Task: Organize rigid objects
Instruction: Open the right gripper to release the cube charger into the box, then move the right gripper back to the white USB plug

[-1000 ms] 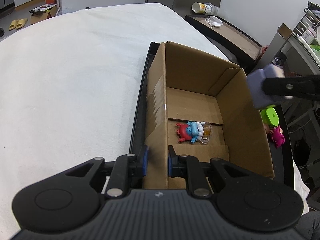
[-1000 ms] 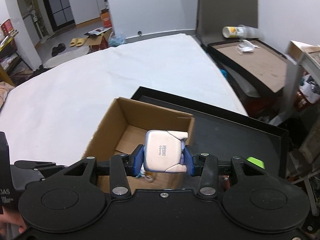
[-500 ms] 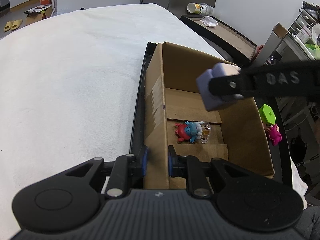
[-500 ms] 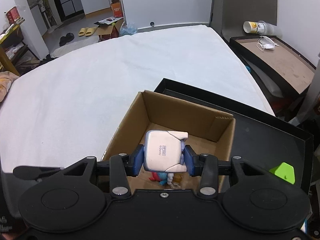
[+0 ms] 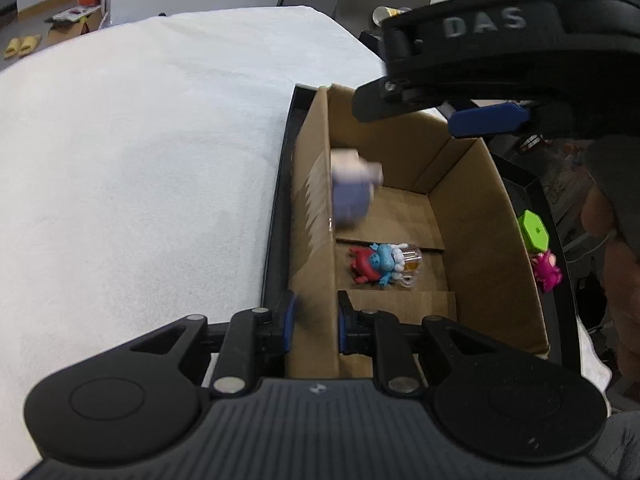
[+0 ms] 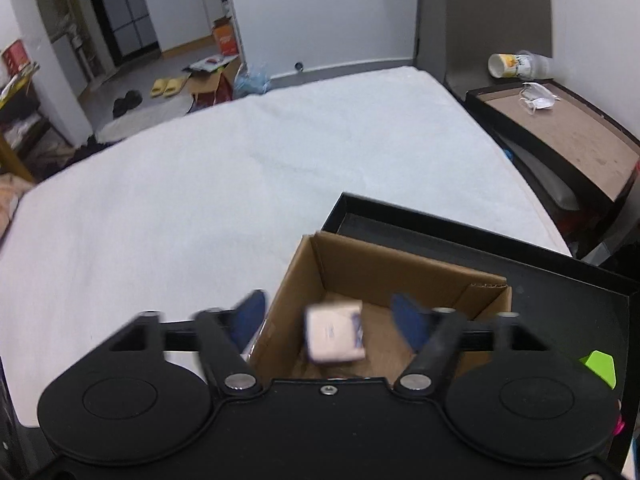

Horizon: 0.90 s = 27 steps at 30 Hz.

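Just spread apart, right claw [image 6: 325,322], with the pale lilac-and-white block toy [image 6: 334,333] released and dropping blurred between its pads into the open brown cardboard box [image 5: 404,168]. Pinching the box's near wall, left claw [image 5: 316,318], probably to steady it. Outside, on the black tray [image 6: 560,304], a green hexagonal piece [image 5: 534,231].

The right gripper [image 6: 326,318] is hanging over the cardboard box [image 6: 404,268], its jaws having just been opening, blue pads standing wide apart. Between them, touching neither pad, the pale cube toy [image 6: 334,334] is showing blurred above the box's inside. The box is sitting in the black tray [image 6: 560,280] at the white bed's [image 6: 200,200] right edge. A green block [image 6: 599,366] is lying in the tray, right of the box.
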Each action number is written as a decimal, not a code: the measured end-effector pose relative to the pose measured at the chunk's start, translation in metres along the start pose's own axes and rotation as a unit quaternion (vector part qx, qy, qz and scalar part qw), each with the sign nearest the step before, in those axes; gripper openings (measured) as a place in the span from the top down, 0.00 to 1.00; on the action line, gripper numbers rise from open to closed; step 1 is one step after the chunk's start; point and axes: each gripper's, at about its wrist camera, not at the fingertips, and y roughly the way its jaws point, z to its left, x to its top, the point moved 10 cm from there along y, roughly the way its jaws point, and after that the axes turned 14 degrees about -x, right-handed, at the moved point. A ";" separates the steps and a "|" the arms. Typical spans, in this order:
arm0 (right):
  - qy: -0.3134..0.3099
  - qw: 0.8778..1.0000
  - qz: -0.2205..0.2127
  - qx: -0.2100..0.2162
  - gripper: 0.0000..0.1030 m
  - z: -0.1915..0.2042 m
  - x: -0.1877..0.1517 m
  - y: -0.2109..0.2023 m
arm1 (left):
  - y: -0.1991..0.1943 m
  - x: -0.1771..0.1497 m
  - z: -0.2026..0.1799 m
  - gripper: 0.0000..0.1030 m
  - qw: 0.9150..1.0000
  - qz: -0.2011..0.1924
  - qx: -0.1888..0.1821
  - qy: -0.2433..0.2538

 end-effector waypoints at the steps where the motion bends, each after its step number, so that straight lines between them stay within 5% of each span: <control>1: 0.001 1.000 -0.001 -0.002 0.27 -0.001 0.000 -0.001 | 0.001 0.000 0.000 0.83 1.000 0.001 -0.001 0.001; 27: 0.076 0.996 -0.003 -0.041 0.19 -0.109 -0.033 -0.064 | 0.001 0.001 -0.002 0.83 0.999 0.003 0.032 -0.003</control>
